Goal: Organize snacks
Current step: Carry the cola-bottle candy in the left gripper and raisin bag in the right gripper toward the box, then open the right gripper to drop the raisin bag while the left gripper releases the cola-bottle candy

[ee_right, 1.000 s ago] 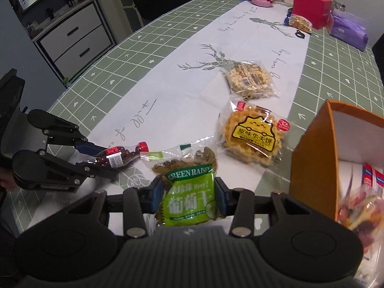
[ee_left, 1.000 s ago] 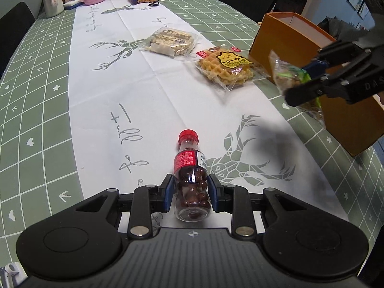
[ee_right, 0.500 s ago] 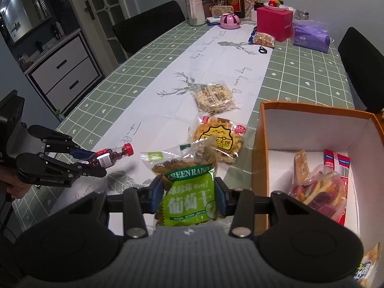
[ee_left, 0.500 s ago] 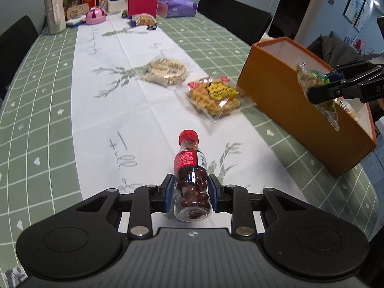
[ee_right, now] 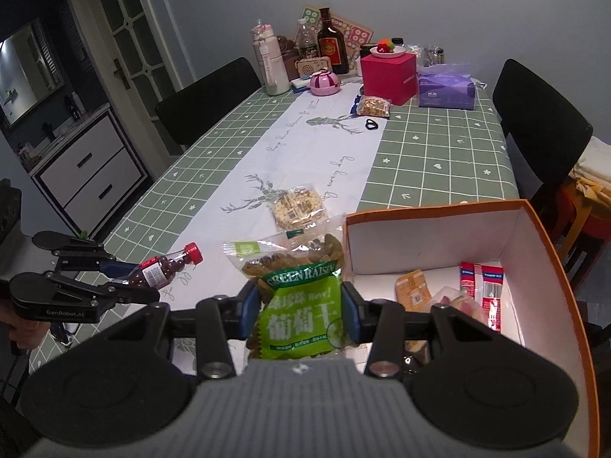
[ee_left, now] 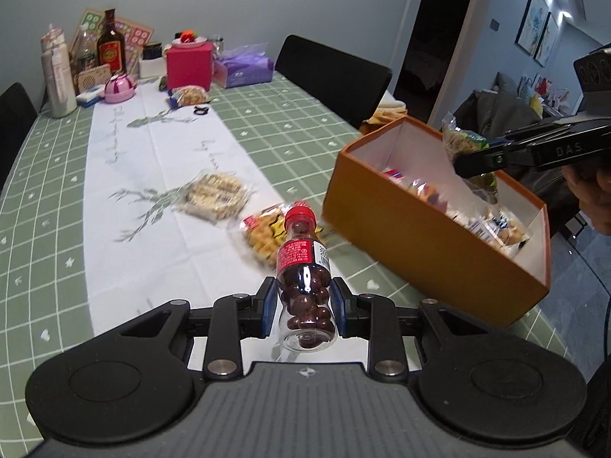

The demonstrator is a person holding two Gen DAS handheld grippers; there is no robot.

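My left gripper (ee_left: 304,305) is shut on a small red-capped bottle (ee_left: 305,267) of dark candies and holds it above the table. The bottle also shows in the right wrist view (ee_right: 168,267). My right gripper (ee_right: 301,309) is shut on a green raisin bag (ee_right: 298,294) and holds it above the near left part of the open orange box (ee_right: 550,252), which holds several snack packs. The box also shows in the left wrist view (ee_left: 420,236), with the raisin bag (ee_left: 464,145) over it. A waffle pack (ee_left: 263,229) and a nut-bar pack (ee_left: 217,196) lie on the white runner.
Bottles, a pink box (ee_right: 387,72), a purple tissue pack (ee_right: 445,89) and a small snack bag (ee_right: 374,106) stand at the table's far end. Black chairs (ee_right: 534,114) flank the table. A white drawer cabinet (ee_right: 84,168) stands at left.
Both grippers have risen. My left gripper has carried the bottle up and toward the box. My right gripper has carried the raisin bag further over the open box.
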